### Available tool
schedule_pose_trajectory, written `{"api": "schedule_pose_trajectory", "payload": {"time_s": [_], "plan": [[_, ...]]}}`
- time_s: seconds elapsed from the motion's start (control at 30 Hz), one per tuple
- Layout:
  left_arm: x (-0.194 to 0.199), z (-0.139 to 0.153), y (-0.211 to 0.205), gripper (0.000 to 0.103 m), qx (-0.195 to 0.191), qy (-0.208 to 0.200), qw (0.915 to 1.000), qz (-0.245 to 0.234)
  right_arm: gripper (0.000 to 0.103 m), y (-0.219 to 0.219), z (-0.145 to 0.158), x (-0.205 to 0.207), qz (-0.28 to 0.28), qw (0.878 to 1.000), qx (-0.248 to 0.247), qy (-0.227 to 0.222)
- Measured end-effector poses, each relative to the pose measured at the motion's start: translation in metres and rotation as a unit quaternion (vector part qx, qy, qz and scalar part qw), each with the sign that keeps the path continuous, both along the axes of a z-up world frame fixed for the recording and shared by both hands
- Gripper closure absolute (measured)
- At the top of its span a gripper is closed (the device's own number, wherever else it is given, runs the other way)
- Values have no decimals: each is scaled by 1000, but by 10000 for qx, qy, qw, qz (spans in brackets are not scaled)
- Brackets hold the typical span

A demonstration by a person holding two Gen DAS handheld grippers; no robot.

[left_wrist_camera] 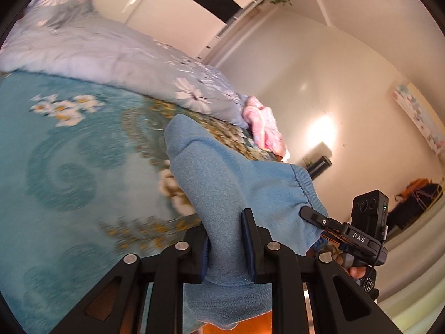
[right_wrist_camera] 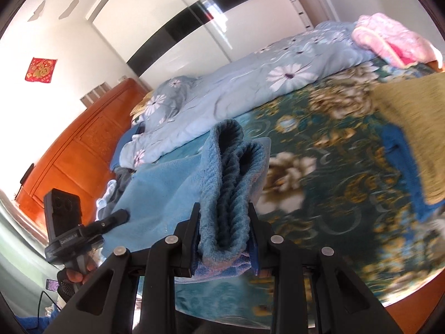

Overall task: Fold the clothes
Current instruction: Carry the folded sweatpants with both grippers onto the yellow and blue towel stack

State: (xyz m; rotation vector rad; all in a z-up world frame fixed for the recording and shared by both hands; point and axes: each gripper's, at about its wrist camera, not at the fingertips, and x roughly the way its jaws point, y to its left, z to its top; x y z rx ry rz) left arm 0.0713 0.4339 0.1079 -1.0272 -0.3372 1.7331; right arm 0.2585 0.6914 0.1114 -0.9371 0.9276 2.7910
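Note:
A light blue fleece garment [left_wrist_camera: 222,178] with an elastic waistband is held up over the bed between both grippers. My left gripper [left_wrist_camera: 226,222] is shut on a bunched part of it. The right gripper shows in the left wrist view [left_wrist_camera: 311,213], clamped on the waistband edge. In the right wrist view my right gripper [right_wrist_camera: 224,217] is shut on the gathered ribbed waistband [right_wrist_camera: 233,172]. The left gripper [right_wrist_camera: 119,217] shows there at the lower left, pinching the garment's flat part [right_wrist_camera: 161,192].
The bed carries a teal floral blanket [left_wrist_camera: 69,167], a pale blue flowered duvet [right_wrist_camera: 250,83] and a pink cloth [right_wrist_camera: 389,39]. An olive and blue garment [right_wrist_camera: 411,139] lies at the right. An orange wooden headboard [right_wrist_camera: 78,153] and white wardrobe doors [right_wrist_camera: 167,22] stand behind.

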Motion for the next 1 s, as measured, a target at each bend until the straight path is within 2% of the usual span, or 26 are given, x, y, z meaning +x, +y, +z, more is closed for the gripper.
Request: {"api": "schedule_pose_trajectory", "payload": {"time_s": [0.17, 0.43, 1.0], "plan": [[17, 14, 62, 81, 67, 153, 9991, -392, 73, 47, 17, 27, -253, 9992, 306, -76], [33, 23, 143, 81, 133, 156, 9966, -794, 73, 108, 37, 60, -607, 9960, 635, -141], [62, 38, 329, 82, 116, 358, 9856, -1648, 73, 256, 49, 105, -1087, 9895, 825, -476]]}}
